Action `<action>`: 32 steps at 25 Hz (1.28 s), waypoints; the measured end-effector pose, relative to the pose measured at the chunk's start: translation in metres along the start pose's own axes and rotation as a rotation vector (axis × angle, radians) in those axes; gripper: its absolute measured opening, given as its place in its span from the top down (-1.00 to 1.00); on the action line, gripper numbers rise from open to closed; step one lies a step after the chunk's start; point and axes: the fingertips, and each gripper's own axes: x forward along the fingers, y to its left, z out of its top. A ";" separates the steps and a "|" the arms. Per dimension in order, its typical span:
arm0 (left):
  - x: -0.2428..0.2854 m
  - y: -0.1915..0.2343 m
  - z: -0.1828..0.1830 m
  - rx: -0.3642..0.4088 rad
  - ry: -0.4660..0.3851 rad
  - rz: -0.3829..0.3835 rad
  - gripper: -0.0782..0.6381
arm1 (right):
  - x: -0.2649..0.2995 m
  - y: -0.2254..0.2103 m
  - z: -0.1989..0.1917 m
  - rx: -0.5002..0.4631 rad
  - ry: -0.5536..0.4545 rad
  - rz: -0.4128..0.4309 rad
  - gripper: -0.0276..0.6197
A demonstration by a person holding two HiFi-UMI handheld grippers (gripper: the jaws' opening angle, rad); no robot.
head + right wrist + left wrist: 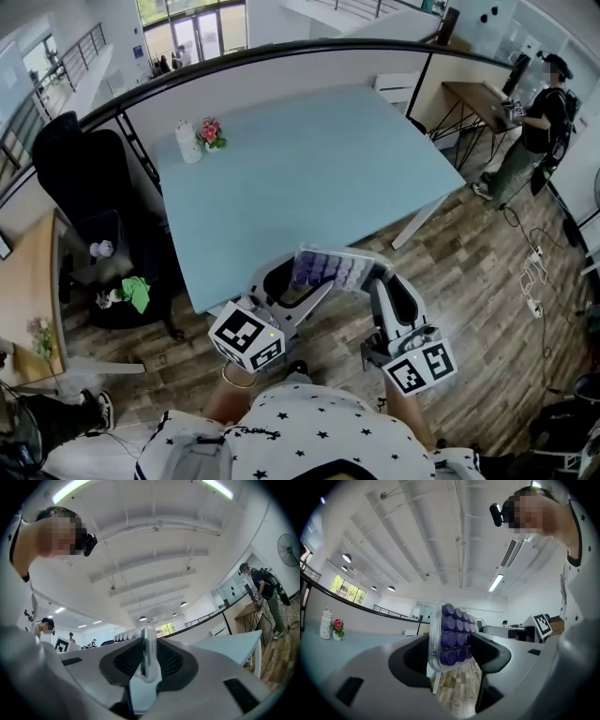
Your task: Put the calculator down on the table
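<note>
Calculator (328, 269) hangs low-centre, just off the blue table's (309, 159) near edge. Left gripper (451, 645) clamps its faces; right gripper (147, 660) pinches its edge.

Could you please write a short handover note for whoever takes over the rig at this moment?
Left hand-held gripper: shut on one end of the calculator.
Right hand-held gripper: shut on its thin edge at the other end.
Calculator: in the air between the two, keys showing, just short of the near edge of the light-blue table.
Done: calculator picked up and brought to the table.
Left: carry it over the tabletop, lower it flat, open both grippers.
</note>
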 end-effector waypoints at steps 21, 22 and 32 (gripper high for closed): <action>0.074 0.049 -0.009 -0.014 0.017 0.084 0.03 | 0.059 -0.077 0.000 0.037 0.025 0.056 0.70; 0.079 0.052 -0.010 -0.014 0.018 0.096 0.03 | 0.064 -0.083 0.000 0.041 0.028 0.066 0.70; 0.124 0.083 -0.010 -0.007 0.009 0.185 0.03 | 0.107 -0.130 0.003 0.066 0.055 0.149 0.70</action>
